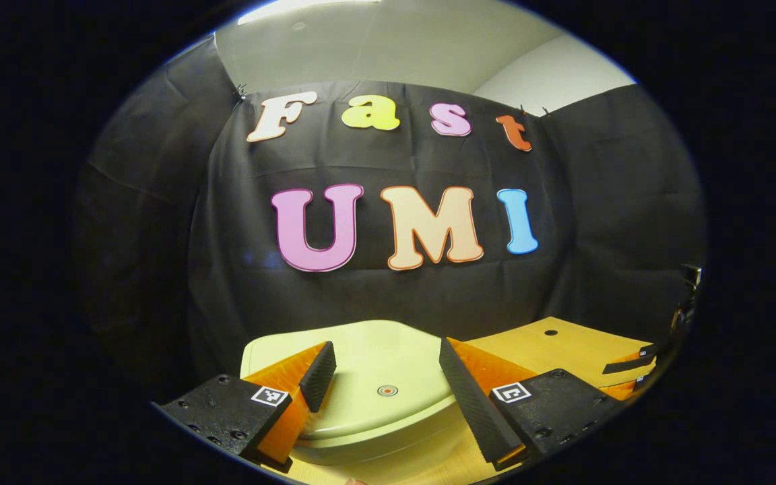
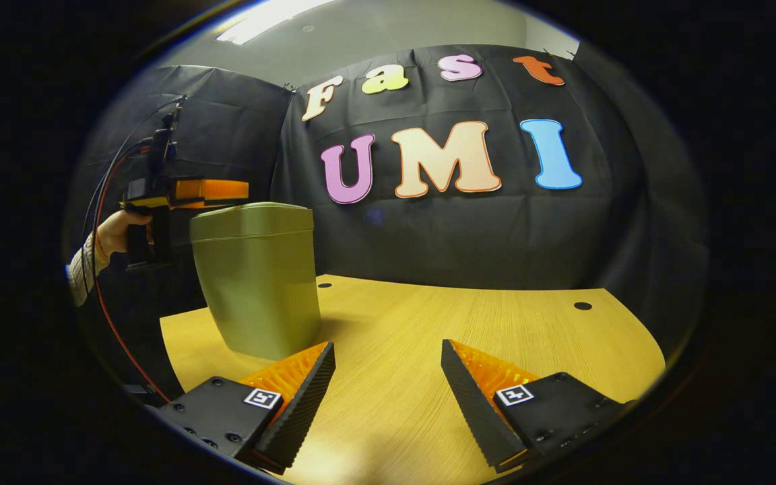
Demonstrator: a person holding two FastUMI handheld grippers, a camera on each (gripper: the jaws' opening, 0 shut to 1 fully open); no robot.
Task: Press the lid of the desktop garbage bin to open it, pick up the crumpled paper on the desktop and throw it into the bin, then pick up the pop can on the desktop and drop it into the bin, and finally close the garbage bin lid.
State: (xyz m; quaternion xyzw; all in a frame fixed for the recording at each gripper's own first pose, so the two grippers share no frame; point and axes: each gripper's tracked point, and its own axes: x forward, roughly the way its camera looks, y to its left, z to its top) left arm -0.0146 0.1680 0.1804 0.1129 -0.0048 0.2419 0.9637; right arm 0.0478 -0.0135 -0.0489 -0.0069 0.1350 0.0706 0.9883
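The left gripper [image 1: 388,377] is hovering wide open, holding nothing, above the closed lid [image 1: 374,377] of the garbage bin [image 2: 256,283], whose base its fingers are partly hiding. The right gripper [image 2: 388,384] is gaping empty over the wooden table [image 2: 469,323].

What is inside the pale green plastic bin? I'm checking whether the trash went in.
That cannot be seen: the pale green plastic bin has its lid shut, covering the inside. The left gripper hovers open above the lid.
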